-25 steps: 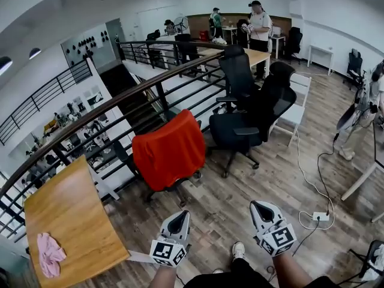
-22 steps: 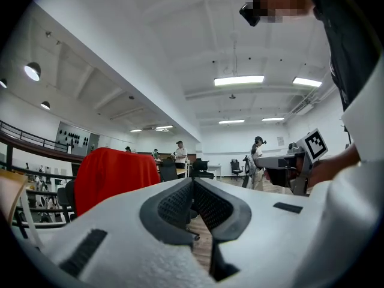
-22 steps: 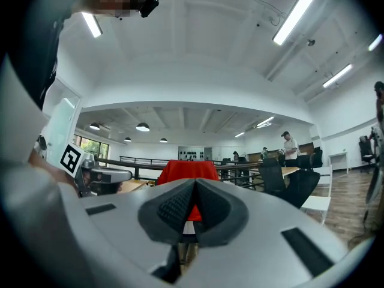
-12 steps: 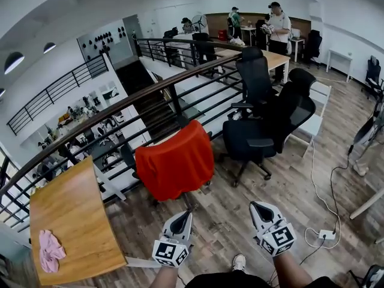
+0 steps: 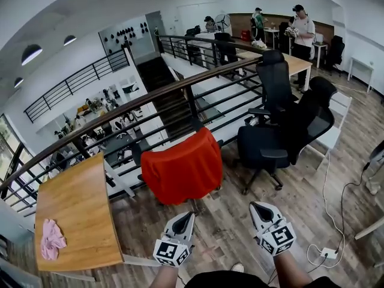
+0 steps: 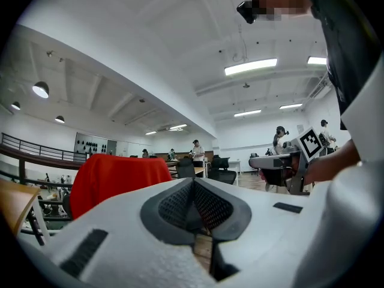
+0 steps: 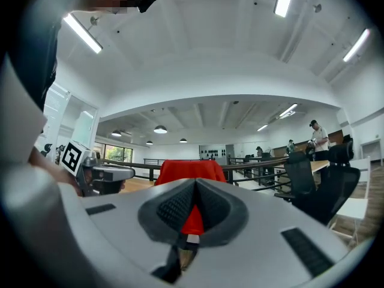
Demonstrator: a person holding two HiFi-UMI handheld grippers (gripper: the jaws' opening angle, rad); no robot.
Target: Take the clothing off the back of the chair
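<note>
The red clothing (image 5: pixel 180 170) hangs draped over the back of the chair (image 5: pixel 194 204), in the middle of the floor just on the near side of the railing (image 5: pixel 120 110). It is well apart from both my tools. My left tool (image 5: pixel 183 219) and right tool (image 5: pixel 258 207) are held level and pointed at it, each with its jaws pressed together and nothing between them.

I judge this to be the approach, with no grasp begun. Next I need to close the gap, open the jaws and pinch the fabric near its top edge so it lifts clear of the chair back.

To the left stands a wooden surface (image 5: pixel 78 221) with a pink cloth (image 5: pixel 52 242) on its near corner. I can read no brand or writing, only the square black-and-white markers (image 5: pixel 170 252) on my tools.
</note>
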